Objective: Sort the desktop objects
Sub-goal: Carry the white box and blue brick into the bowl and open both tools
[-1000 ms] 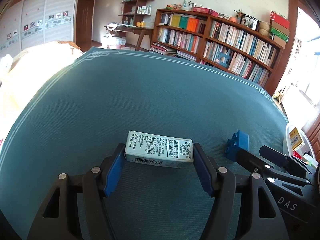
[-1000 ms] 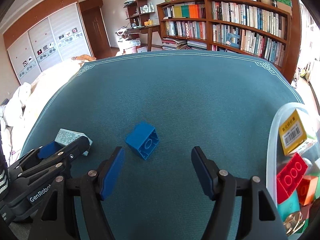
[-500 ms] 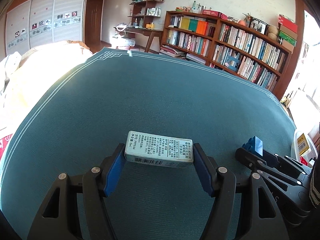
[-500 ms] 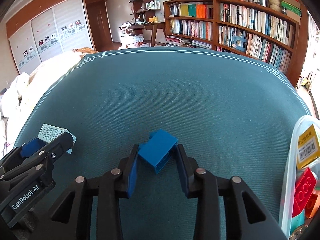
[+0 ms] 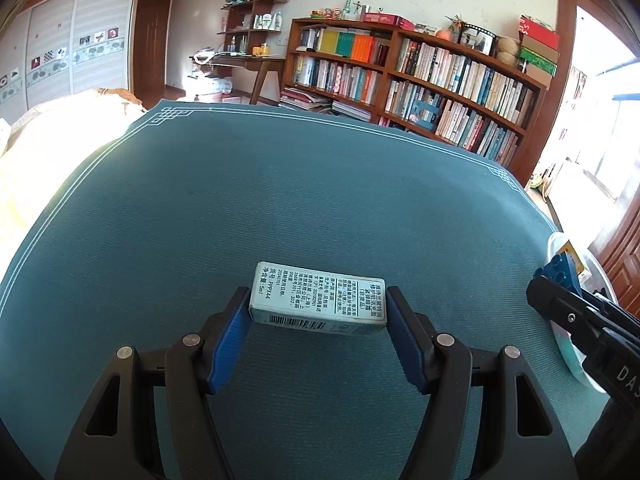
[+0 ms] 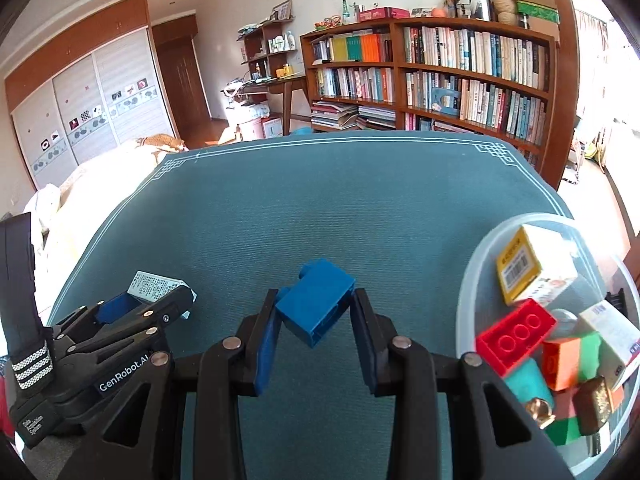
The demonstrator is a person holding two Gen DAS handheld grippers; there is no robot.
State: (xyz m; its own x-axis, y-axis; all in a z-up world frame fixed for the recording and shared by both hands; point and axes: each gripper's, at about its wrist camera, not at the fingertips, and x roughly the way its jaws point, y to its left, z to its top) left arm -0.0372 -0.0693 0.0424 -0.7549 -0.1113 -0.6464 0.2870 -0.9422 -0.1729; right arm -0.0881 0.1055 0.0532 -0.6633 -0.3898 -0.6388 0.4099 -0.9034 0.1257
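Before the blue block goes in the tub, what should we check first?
1. Right gripper shut on the blue block: ok.
2. Block sitting straight in the grip: not ok, it is tilted.
3. Block lifted clear of the green mat: cannot tell.
4. Room in the clear tub: ok; the red brick and the yellow-labelled box leave space near its left wall.
5. Left gripper out of the way: ok, it is off to the left, shut on the white box.
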